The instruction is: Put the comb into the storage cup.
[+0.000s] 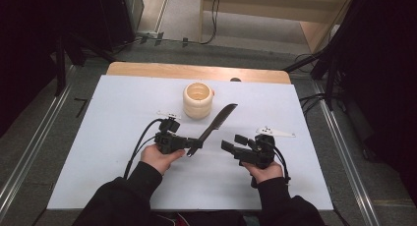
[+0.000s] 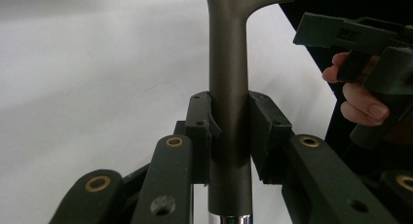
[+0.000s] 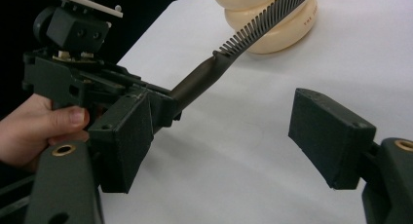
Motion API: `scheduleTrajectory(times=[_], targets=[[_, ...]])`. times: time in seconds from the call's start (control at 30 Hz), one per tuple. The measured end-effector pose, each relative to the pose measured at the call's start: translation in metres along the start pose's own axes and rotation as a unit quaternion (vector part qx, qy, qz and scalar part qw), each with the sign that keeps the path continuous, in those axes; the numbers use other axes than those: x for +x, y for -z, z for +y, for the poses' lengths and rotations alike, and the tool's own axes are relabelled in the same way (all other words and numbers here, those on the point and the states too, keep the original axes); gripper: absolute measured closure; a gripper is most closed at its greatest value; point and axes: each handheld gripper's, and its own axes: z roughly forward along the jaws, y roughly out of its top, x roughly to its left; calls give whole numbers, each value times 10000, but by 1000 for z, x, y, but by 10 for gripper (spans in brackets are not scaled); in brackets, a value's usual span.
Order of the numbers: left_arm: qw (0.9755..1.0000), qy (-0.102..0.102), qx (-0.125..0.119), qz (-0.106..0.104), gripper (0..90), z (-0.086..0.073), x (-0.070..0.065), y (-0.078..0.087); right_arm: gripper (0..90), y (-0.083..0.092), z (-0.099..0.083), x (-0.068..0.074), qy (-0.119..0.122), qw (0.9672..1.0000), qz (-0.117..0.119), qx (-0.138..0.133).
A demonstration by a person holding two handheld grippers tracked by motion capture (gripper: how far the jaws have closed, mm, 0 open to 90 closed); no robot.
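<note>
My left gripper (image 1: 193, 146) is clamped on the dark handle of the comb (image 1: 216, 123), holding it just above the white table (image 1: 98, 137) with the toothed end slanting away toward the cream ribbed cup (image 1: 198, 100); my right gripper (image 1: 231, 143) hangs near it with jaws apart and nothing between them. To hand the comb over well, I judge the right jaws should square up across the handle just beyond the left pads and close fully before the left lets go. The left gripper view confirms both pads (image 2: 200, 131) press the handle (image 2: 229, 87), while the right gripper view shows the teeth (image 3: 263, 27) passing in front of the cup (image 3: 282, 31), contact uncertain.
</note>
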Motion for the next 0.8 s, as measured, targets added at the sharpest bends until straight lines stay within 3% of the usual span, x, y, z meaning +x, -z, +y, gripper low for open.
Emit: scheduleTrajectory(times=[0.47,0.8], targets=[[9998,28,-188,-111,725,-5,-7,-10,245,-14,1,-3,-529,9985,55,-142],[9996,-61,-253,-141,725,-9,-13,-14,290,-27,-1,4,-666,9977,-46,-143]])
